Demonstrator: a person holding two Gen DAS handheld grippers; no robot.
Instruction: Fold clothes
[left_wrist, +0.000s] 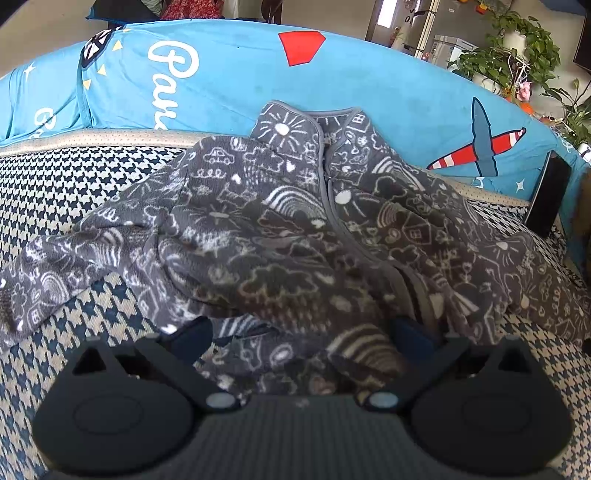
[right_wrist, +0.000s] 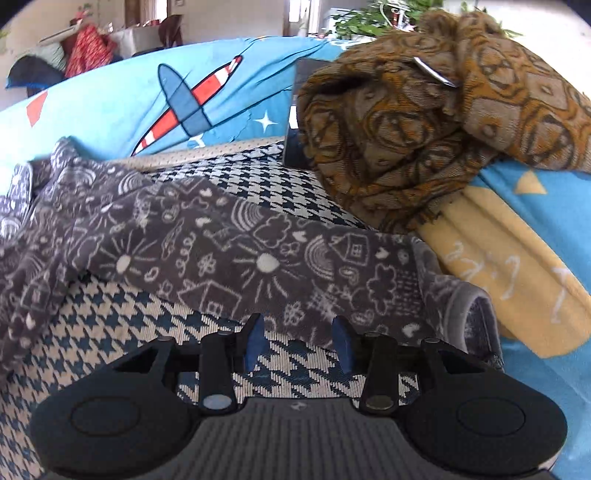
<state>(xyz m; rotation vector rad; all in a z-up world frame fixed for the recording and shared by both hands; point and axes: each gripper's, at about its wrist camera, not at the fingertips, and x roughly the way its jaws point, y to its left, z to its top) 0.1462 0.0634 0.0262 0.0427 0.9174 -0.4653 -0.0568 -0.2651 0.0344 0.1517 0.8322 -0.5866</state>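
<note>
Two grippers at a grey doodle-print fleece jacket (left_wrist: 280, 229): left gripper (left_wrist: 301, 336) spread wide around its hem, right gripper (right_wrist: 301, 341) part-open at the sleeve edge, gripping nothing.

A patterned jacket (left_wrist: 280, 229) lies spread across a houndstooth cushion (left_wrist: 74, 184), its collar toward the back and a sleeve (right_wrist: 258, 266) stretched out to each side. Behind the cushion stands a backrest draped with a printed sheet (left_wrist: 229, 81). In the right wrist view, a bundled scarf (right_wrist: 424, 129) sits right of the sleeve, atop a folded blanket (right_wrist: 509, 266). Potted plants (left_wrist: 517, 55) stand behind the backrest.
</note>
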